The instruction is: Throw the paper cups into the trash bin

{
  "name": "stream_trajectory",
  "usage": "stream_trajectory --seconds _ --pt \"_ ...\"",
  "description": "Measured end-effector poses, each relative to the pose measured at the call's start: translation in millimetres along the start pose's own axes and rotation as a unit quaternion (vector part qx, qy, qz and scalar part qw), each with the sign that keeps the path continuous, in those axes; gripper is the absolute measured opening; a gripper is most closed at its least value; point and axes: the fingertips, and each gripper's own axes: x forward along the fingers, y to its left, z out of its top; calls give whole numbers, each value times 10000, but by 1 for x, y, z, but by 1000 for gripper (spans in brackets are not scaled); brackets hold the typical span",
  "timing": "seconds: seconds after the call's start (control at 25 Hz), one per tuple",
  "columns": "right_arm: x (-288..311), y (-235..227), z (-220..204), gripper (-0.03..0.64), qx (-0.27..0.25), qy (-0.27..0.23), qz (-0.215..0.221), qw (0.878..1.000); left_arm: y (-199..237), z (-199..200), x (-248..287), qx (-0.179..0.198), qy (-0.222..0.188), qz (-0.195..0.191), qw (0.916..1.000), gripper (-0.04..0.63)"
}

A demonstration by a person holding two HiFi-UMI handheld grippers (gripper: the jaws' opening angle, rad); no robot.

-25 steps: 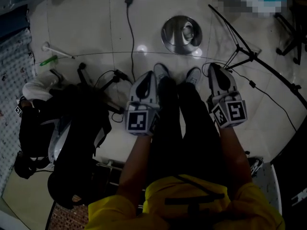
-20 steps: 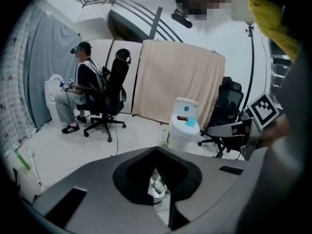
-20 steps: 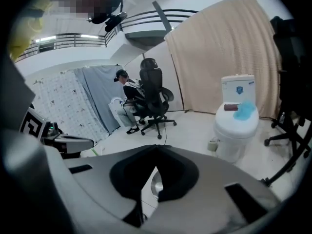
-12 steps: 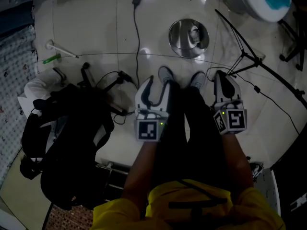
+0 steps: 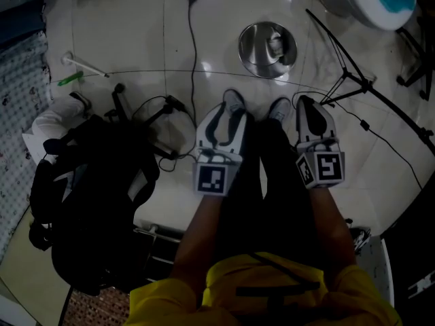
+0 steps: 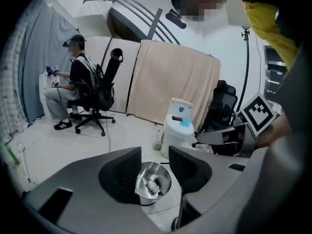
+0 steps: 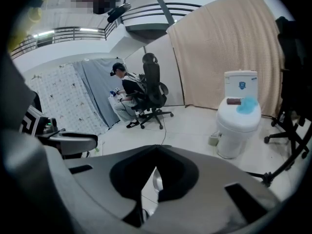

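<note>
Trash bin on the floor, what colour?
Shiny silver metal trash bin; shows best in the head view.

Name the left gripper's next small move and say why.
Probably draw the left gripper back from over the round steel trash bin. Its fingers are opening with nothing between them, and a crumpled white paper cup already lies inside the bin, so the drop looks done.

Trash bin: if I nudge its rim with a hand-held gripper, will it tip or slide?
Probably slides: the trash bin looks like shiny metal on glossy floor tiles. Likely light, holding just paper cups.
</note>
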Motion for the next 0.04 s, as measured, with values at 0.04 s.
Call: stream_trajectory --seconds 0.04 --pt "1 1 -1 5 -17 19 12 10000 2 0 0 -45 -16 64 10000 164"
